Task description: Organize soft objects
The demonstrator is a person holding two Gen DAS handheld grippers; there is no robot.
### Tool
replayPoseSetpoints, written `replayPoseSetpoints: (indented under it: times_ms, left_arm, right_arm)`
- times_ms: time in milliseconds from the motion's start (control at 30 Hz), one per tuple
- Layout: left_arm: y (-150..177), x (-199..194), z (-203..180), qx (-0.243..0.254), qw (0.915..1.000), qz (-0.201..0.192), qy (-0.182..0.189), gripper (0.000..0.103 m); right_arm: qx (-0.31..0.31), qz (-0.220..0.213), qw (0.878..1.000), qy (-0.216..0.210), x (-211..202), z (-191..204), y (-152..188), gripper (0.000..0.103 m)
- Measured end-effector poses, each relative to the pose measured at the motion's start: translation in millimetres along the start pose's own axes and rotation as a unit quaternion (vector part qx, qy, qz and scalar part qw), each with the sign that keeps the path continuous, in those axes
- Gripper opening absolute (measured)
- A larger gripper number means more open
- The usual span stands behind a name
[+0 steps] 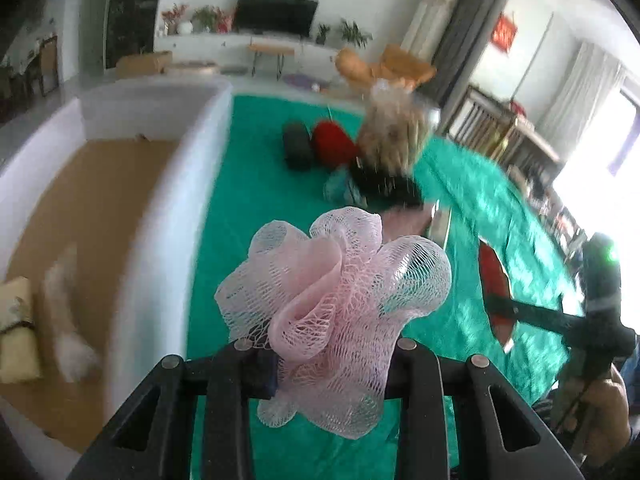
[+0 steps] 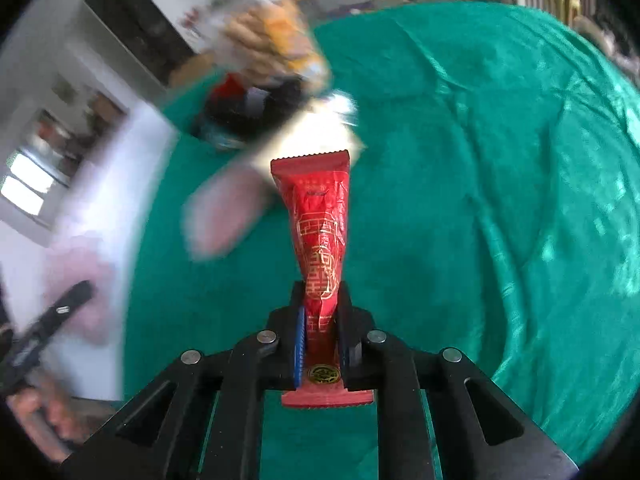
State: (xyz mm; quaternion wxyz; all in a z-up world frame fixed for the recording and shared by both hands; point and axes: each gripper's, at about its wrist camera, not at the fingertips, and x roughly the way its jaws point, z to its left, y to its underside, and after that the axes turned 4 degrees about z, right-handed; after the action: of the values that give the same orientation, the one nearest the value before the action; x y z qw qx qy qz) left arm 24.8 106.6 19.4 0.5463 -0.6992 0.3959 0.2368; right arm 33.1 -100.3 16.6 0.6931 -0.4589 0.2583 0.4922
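Observation:
My left gripper (image 1: pixel 324 356) is shut on a pink mesh bath pouf (image 1: pixel 340 296) and holds it above the green cloth (image 1: pixel 248 200), just right of a white box (image 1: pixel 176 208) with a brown floor. My right gripper (image 2: pixel 322 320) is shut on a red packet with gold print (image 2: pixel 320 240), held upright over the green cloth (image 2: pixel 480 200). A pile of soft things lies further back: a dark roll (image 1: pixel 297 145), a red roll (image 1: pixel 334 146) and a clear bag of tan snacks (image 1: pixel 394 136).
Inside the white box lie a cream cushion (image 1: pixel 16 332) and a white fluffy item (image 1: pixel 70 320). The right gripper and hand (image 1: pixel 600 312) show at the right of the left wrist view. The pile (image 2: pixel 272 80) is blurred in the right wrist view.

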Motion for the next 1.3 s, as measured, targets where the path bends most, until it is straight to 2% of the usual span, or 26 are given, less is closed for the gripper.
replayPoseSetpoints:
  times_ms: [67, 133, 200, 267, 300, 333, 367, 400, 433, 467, 500, 567, 633, 733, 800, 900, 967, 1067, 1133, 1300]
  left_arm:
    - [-10, -27, 19, -0.014, 0.9995, -0.028, -0.008, 0.032]
    - [-18, -56, 45, -0.031, 0.9974, -0.056, -0.032, 0.032]
    - [-20, -89, 78, -0.051, 0.9932, -0.080, -0.068, 0.032]
    - [-22, -109, 109, -0.067, 0.9849, -0.097, -0.126, 0.037]
    - [-21, -118, 123, -0.075, 0.9789, -0.100, -0.161, 0.046]
    - [-19, -123, 137, -0.085, 0.9707, -0.102, -0.200, 0.055]
    - [-16, -127, 150, -0.096, 0.9626, -0.103, -0.231, 0.081]
    - [-12, -130, 160, -0.105, 0.9554, -0.106, -0.255, 0.101]
    - [-7, -133, 168, -0.113, 0.9482, -0.111, -0.275, 0.103]
    - [0, -133, 175, -0.120, 0.9422, -0.114, -0.291, 0.103]
    - [4, -132, 177, -0.122, 0.9398, -0.112, -0.299, 0.103]
    - [12, -129, 178, -0.120, 0.9412, -0.109, -0.296, 0.103]
    - [15, -121, 172, -0.115, 0.9452, -0.107, -0.286, 0.103]
    - [10, -106, 144, -0.093, 0.9591, -0.106, -0.245, 0.103]
    - [6, -97, 110, -0.067, 0.9728, -0.105, -0.195, 0.103]
    - [5, -77, 53, -0.013, 0.9891, -0.086, -0.119, 0.103]
    - [12, -43, 10, 0.033, 0.9961, -0.048, -0.066, 0.103]
    - [24, 13, -25, 0.054, 0.9978, -0.001, -0.039, 0.103]
    - [25, 60, -30, 0.065, 0.9960, 0.023, -0.057, 0.103]
    - [22, 112, -39, 0.084, 0.9933, 0.031, -0.074, 0.103]
  right_arm:
    - [-0.028, -0.008, 0.998, -0.046, -16, 46, -8, 0.014]
    - [-0.063, -0.011, 0.994, -0.086, -27, 92, -15, 0.014]
    - [-0.106, -0.010, 0.985, -0.133, -31, 154, -21, 0.014]
    - [-0.145, -0.004, 0.973, -0.181, -30, 213, -23, 0.014]
    - [-0.156, 0.000, 0.967, -0.200, -26, 235, -23, 0.015]
    - [-0.168, 0.008, 0.959, -0.228, -18, 263, -23, 0.021]
    - [-0.177, 0.013, 0.952, -0.249, -11, 281, -20, 0.024]
    - [-0.188, 0.018, 0.946, -0.262, -5, 296, -18, 0.054]
    - [-0.199, 0.023, 0.944, -0.264, 3, 309, -16, 0.082]
    - [-0.205, 0.023, 0.945, -0.254, 10, 318, -13, 0.081]
    - [-0.208, 0.022, 0.946, -0.248, 13, 319, -11, 0.080]
    - [-0.209, 0.006, 0.952, -0.224, 16, 306, -9, 0.080]
    - [-0.210, -0.026, 0.963, -0.167, 15, 285, -8, 0.080]
    - [-0.203, -0.081, 0.975, -0.022, 22, 222, -9, 0.080]
    - [-0.189, -0.102, 0.975, 0.065, 29, 175, -4, 0.080]
    - [-0.140, -0.114, 0.965, 0.189, 35, 92, 9, 0.080]
    - [-0.108, -0.110, 0.959, 0.237, 37, 48, 15, 0.080]
    - [-0.064, -0.098, 0.957, 0.266, 43, -1, 14, 0.080]
    - [-0.054, -0.095, 0.955, 0.277, 40, -16, 16, 0.080]
    - [-0.048, -0.092, 0.957, 0.271, 41, -36, 3, 0.080]
